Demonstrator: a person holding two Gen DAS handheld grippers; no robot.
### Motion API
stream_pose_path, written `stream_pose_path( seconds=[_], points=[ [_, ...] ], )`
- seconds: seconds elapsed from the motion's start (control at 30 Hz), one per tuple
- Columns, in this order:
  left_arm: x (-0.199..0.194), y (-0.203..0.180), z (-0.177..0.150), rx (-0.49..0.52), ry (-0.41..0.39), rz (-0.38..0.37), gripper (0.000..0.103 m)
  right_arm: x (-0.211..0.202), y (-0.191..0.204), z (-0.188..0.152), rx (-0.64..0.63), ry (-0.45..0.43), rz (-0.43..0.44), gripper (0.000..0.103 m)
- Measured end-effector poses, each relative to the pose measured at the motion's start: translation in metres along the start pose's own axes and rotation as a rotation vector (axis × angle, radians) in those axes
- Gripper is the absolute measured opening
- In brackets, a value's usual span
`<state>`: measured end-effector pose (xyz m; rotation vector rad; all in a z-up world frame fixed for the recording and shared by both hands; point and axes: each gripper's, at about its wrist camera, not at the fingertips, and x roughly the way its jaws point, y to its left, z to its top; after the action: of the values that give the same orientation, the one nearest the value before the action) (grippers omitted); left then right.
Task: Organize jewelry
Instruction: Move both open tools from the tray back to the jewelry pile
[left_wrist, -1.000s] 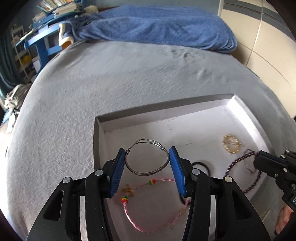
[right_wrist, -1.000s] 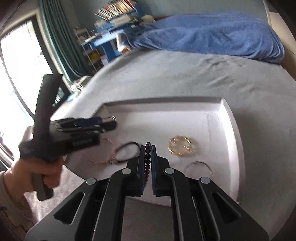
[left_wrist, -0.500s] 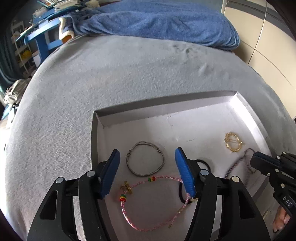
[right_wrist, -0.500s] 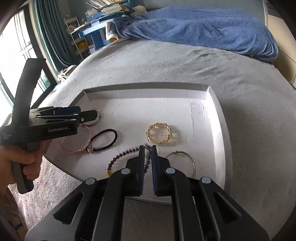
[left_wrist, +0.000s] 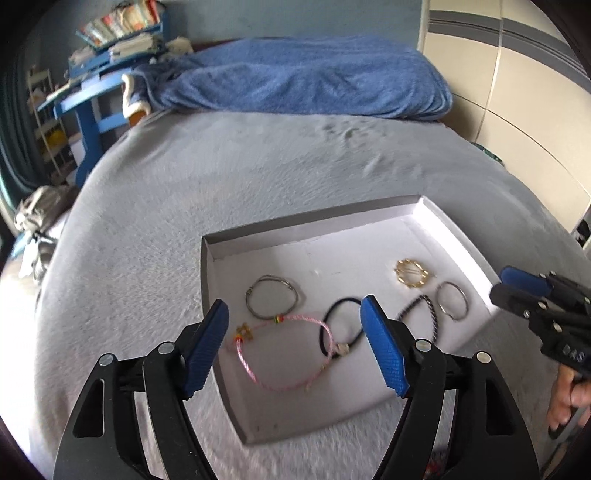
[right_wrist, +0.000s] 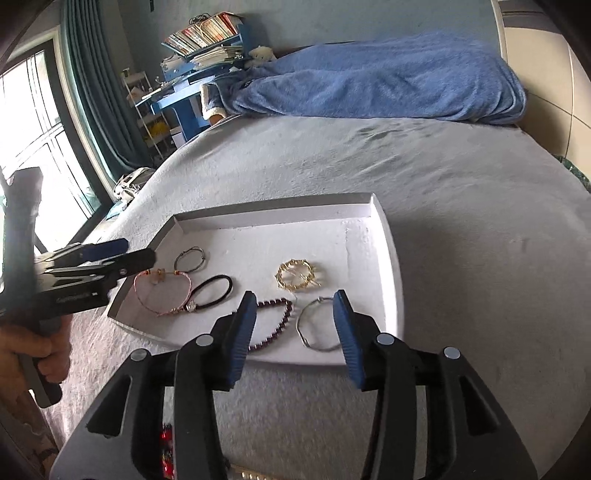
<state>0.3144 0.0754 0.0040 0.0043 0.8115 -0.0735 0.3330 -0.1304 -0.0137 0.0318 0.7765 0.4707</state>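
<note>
Jewelry, six pieces, lies in the shallow white tray (left_wrist: 454, 225) on the grey bed: thin silver bangle (left_wrist: 272, 297), pink cord bracelet (left_wrist: 284, 354), black elastic loop (left_wrist: 341, 326), dark beaded bracelet (left_wrist: 424, 314), gold ring-shaped brooch (left_wrist: 412, 273), silver hoop (left_wrist: 451, 300); left gripper (left_wrist: 295, 349) spread, empty; from the right wrist, right gripper (right_wrist: 293, 338) gapes above the same six.

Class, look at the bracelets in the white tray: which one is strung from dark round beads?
The dark purple beaded bracelet, lying between the black hair tie and the plain silver ring. The others are wire, gold links or pink cord, not beads.
</note>
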Motion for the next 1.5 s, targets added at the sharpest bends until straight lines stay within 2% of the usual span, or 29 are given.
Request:
stream_pose_path(
  seconds=[0.23,0.3,0.37,0.53,0.67,0.93,1.27,1.43,1.5],
  points=[
    [-0.027,-0.01,-0.032,0.016,-0.006,-0.016,0.075,-0.017,-0.002,-0.018,0.024,-0.003,0.003,0.05],
    [-0.031,-0.012,-0.039,0.017,-0.002,-0.019,0.075,-0.021,0.0,-0.023,0.021,-0.001,-0.001,0.054],
    [-0.035,-0.011,-0.047,0.008,0.001,-0.021,0.075,-0.025,0.001,-0.028,0.021,-0.001,-0.008,0.063],
    [-0.036,-0.012,-0.066,0.0,0.03,-0.026,0.075,-0.033,-0.001,-0.043,0.017,0.009,-0.029,0.07],
    [-0.037,-0.019,-0.079,0.015,0.053,-0.04,0.075,-0.036,0.0,-0.055,-0.006,0.031,-0.03,0.07],
    [-0.038,-0.031,-0.102,0.046,0.09,-0.049,0.075,-0.033,0.001,-0.086,-0.136,0.113,-0.011,0.07],
    [-0.039,-0.032,-0.107,0.037,0.106,-0.054,0.075,-0.032,0.001,-0.11,-0.26,0.171,0.012,0.07],
    [-0.041,-0.029,-0.111,0.026,0.109,-0.054,0.075,-0.021,0.013,-0.115,-0.344,0.186,-0.017,0.07],
    [-0.04,-0.027,-0.112,0.023,0.112,-0.052,0.075,-0.019,0.014,-0.115,-0.345,0.183,-0.017,0.061]
  ],
)
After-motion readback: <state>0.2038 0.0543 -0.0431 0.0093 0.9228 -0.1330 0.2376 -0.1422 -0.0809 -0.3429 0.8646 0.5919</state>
